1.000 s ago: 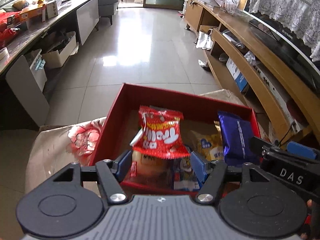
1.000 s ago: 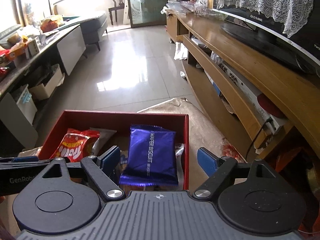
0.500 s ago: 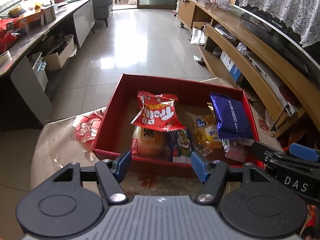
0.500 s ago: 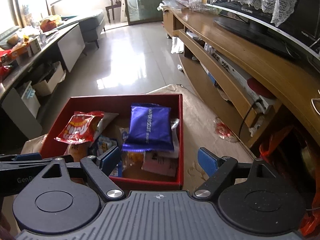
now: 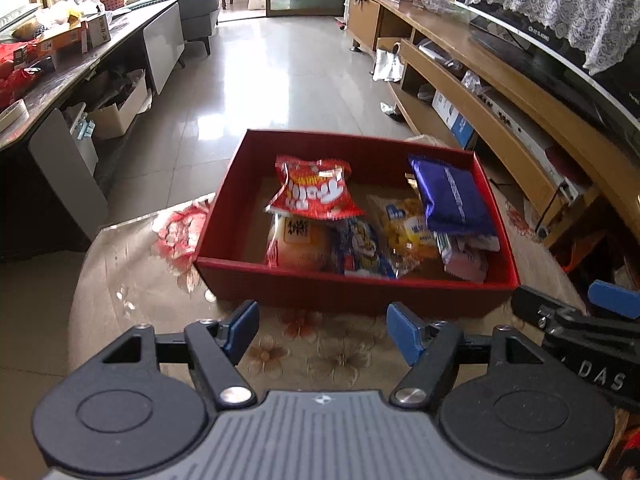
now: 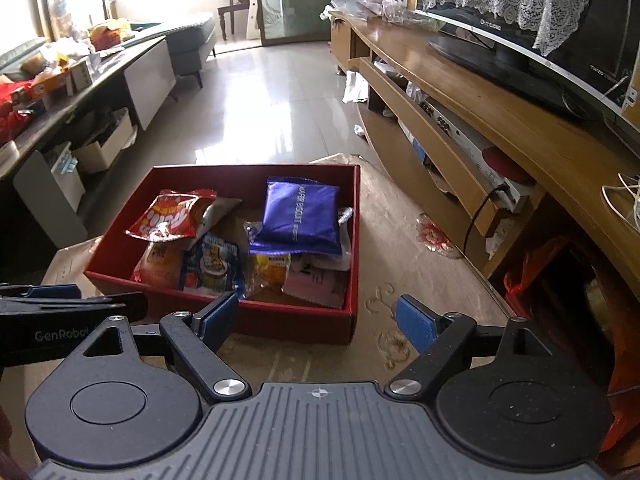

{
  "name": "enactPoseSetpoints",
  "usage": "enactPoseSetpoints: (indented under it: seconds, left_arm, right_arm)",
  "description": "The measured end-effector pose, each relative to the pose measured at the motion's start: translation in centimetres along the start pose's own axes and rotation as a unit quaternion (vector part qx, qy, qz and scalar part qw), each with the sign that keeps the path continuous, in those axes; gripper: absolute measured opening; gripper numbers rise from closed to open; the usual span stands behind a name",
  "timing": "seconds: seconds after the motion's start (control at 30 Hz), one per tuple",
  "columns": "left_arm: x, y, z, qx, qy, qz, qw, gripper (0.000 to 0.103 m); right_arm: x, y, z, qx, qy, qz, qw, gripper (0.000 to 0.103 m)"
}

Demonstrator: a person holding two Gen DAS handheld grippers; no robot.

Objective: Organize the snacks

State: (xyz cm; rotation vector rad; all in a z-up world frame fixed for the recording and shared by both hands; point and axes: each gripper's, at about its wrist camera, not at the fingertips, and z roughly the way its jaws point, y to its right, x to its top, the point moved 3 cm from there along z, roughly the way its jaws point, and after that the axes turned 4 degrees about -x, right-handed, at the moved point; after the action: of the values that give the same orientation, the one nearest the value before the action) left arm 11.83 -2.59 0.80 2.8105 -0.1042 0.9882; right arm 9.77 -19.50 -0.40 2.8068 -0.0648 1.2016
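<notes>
Snacks lie gathered in the red box on the floral cloth; left gripper has just widened, right gripper gapes, both empty. Sorting appears nearly complete.

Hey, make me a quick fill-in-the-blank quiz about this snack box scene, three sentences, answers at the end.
1. The snack packets lie inside a ____ box.
2. The purple packet lies on the box's ____ side.
3. Between the fingers of the left tool there is ____.

Answers: red; right; nothing
</notes>
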Motion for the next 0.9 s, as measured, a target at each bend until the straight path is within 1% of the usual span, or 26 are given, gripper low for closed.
enactPoseSetpoints:
  seconds: [0.2,0.3,0.57,0.73,0.9]
  left_arm:
    - [-2.2,0.1,-0.3,-0.011,-0.012,-0.005,0.9999,0.072]
    - [-3.4,0.2,-0.5,-0.009,-0.016,-0.001,0.9998,0.078]
    - [-6.9,-0.2,-1.0,-0.008,-0.033,-0.009,0.9994,0.08]
    - [-8.8,-0.2,-1.6,-0.009,-0.038,-0.009,0.9992,0.086]
    - [-10.0,-0.1,-2.1,-0.01,-0.039,-0.007,0.9992,0.089]
  right_arm:
    - [-1.6,0.5,-0.5,-0.009,-0.01,0.006,1.0,0.09]
    - [-2.6,0.6,-0.9,-0.011,-0.016,0.004,1.0,0.091]
    - [-5.6,0.4,-2.3,-0.012,-0.03,-0.003,0.999,0.091]
    - [-7.5,0.3,-2.9,-0.013,-0.04,-0.009,0.999,0.092]
    - [-9.0,0.2,-3.5,-0.012,-0.048,-0.008,0.999,0.092]
